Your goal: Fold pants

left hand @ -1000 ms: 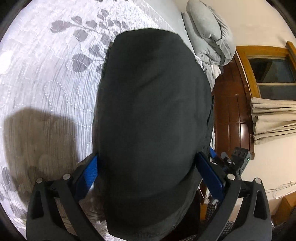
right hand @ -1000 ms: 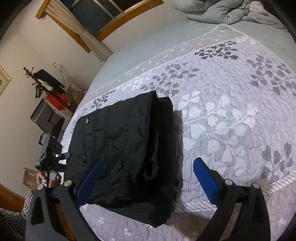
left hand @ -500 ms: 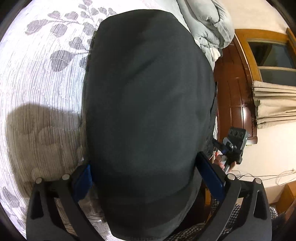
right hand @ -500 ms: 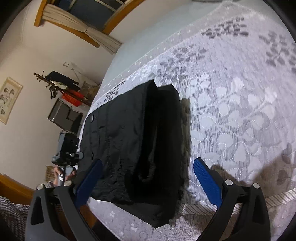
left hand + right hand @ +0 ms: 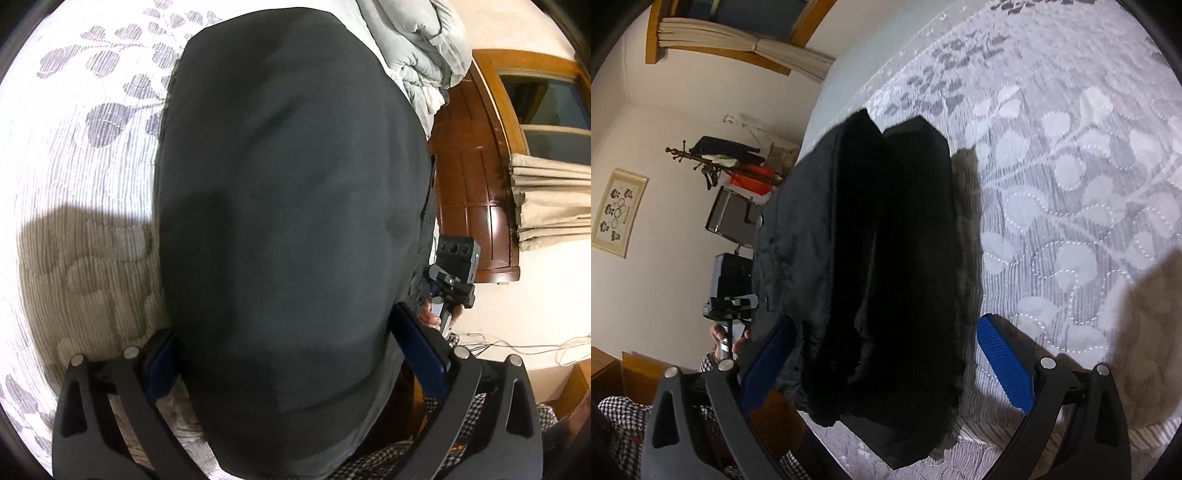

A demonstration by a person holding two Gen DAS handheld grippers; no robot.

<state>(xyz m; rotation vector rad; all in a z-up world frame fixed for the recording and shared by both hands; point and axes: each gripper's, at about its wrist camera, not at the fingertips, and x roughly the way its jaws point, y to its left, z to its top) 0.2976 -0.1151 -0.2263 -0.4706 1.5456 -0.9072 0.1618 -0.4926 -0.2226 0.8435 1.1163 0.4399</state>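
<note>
Folded black pants [image 5: 871,266] lie on the leaf-patterned bedspread [image 5: 1071,192] near its edge. Both the left gripper [image 5: 291,354] and right gripper [image 5: 886,354] spread wide over them, gripping nothing. Grey duvet [image 5: 417,55] bunched beyond the pants; coat rack [image 5: 713,162] against the wall past the bedspread.

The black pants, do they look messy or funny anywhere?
A bit. The black pants lie folded on the bedspread, but the layers don't line up: the near corner pokes out past the frilly edge. Nothing looks torn or spilled.
</note>
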